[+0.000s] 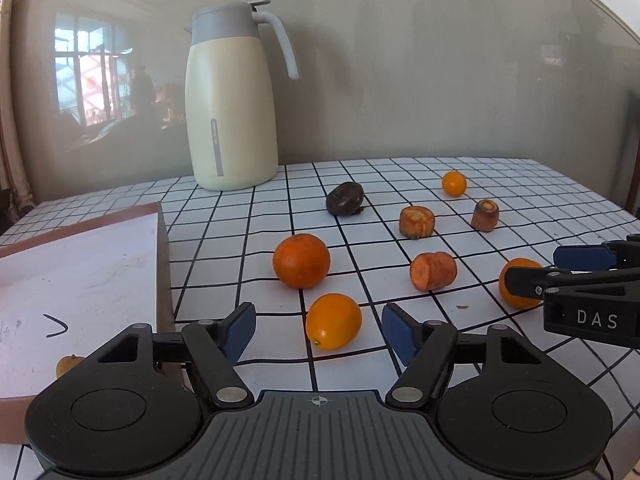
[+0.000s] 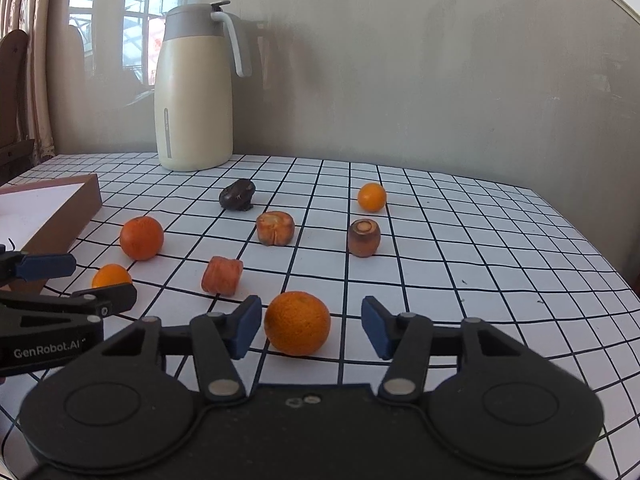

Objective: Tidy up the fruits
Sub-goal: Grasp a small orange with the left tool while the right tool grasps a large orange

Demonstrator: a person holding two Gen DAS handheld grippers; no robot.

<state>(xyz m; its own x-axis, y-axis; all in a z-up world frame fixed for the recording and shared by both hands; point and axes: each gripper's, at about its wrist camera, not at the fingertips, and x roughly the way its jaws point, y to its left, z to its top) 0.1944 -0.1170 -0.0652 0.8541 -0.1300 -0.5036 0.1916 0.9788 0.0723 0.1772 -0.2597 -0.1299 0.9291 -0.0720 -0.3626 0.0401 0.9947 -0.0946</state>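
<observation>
My left gripper (image 1: 319, 330) is open around a small oval kumquat (image 1: 333, 321) lying on the checked table; the pads stand apart from it. My right gripper (image 2: 312, 328) is open around a round orange (image 2: 297, 323), not touching it. That orange shows partly behind the right gripper in the left wrist view (image 1: 516, 284). Another orange (image 1: 301, 261) lies beyond the kumquat. A second kumquat (image 1: 454, 183) lies far back. Three carrot chunks (image 1: 433, 271) (image 1: 417, 222) (image 1: 485, 215) and a dark shrivelled fruit (image 1: 345, 199) lie mid-table.
A shallow brown box with a white inside (image 1: 80, 280) stands at the left, a small yellowish piece (image 1: 68, 363) at its near corner. A cream thermos jug (image 1: 232, 100) stands at the back by the grey wall. The table (image 2: 500, 280) edge runs along the right.
</observation>
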